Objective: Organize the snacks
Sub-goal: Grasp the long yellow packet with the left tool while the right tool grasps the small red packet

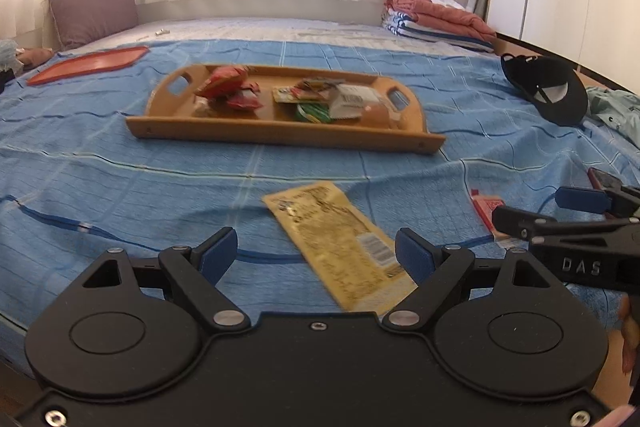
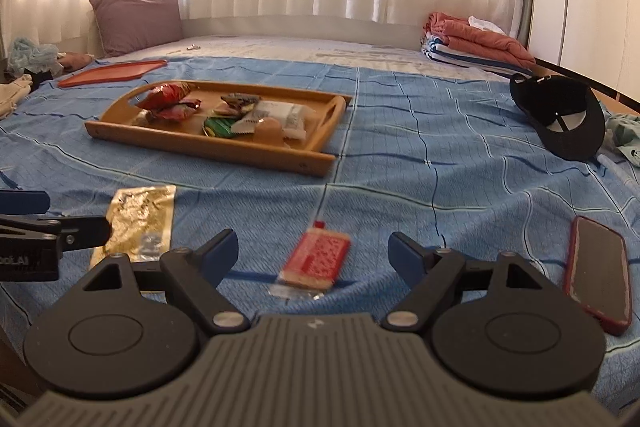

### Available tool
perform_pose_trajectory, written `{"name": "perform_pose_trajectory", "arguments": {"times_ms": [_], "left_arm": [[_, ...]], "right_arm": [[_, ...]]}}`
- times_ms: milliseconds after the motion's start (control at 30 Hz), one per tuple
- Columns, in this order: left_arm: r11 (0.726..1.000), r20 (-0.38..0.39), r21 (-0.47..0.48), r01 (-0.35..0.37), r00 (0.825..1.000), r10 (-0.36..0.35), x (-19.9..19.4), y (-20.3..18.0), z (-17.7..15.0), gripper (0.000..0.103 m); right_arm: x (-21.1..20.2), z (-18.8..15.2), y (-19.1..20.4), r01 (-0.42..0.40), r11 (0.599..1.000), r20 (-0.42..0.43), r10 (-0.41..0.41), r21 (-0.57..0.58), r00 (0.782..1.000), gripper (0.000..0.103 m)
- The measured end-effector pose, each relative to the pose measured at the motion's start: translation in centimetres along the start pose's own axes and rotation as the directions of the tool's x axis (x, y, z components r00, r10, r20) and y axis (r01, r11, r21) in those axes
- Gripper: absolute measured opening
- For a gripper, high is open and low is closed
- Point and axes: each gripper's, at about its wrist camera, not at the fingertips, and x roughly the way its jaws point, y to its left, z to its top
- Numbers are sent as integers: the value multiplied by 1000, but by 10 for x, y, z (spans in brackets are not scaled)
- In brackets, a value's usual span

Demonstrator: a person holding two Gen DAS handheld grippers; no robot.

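While both tools hung over the blue bedspread [image 1: 120,155], the left gripper [image 1: 316,253] stood spread above a yellow sachet [image 1: 340,247], the right gripper [image 2: 312,253] spread above a red wafer packet [image 2: 316,261] at its 12 o'clock. Wooden tray [image 2: 208,143] at 11 o'clock. Both packs probably light, crinkly, slippery; pinch across the short width, mid-body
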Motion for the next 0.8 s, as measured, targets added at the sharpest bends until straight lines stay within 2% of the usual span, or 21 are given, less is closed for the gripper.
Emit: {"name": "perform_pose_trajectory", "arguments": {"times_ms": [200, 300, 400, 667, 800], "left_arm": [[999, -53, -28, -20, 998, 18, 27, -15, -7, 86], [999, -46, 1, -52, 998, 52, 37, -24, -9, 86], [998, -35, 17, -56, 998, 57, 43, -30, -8, 85], [998, 0, 16, -60, 998, 60, 41, -31, -13, 70], [998, 7, 29, -55, 998, 55, 36, -28, -14, 66]], "right_arm": [[3, -10, -3, 17, 1000, -8, -17, -5, 1000, 86], [4, -13, -5, 21, 1000, -10, -21, 11, 1000, 80], [3, -15, -7, 20, 999, -5, -20, 26, 1000, 78], [3, -17, -7, 16, 999, 3, -16, 34, 1000, 78], [3, -16, -5, 21, 999, 14, -22, 45, 1000, 78]]}}
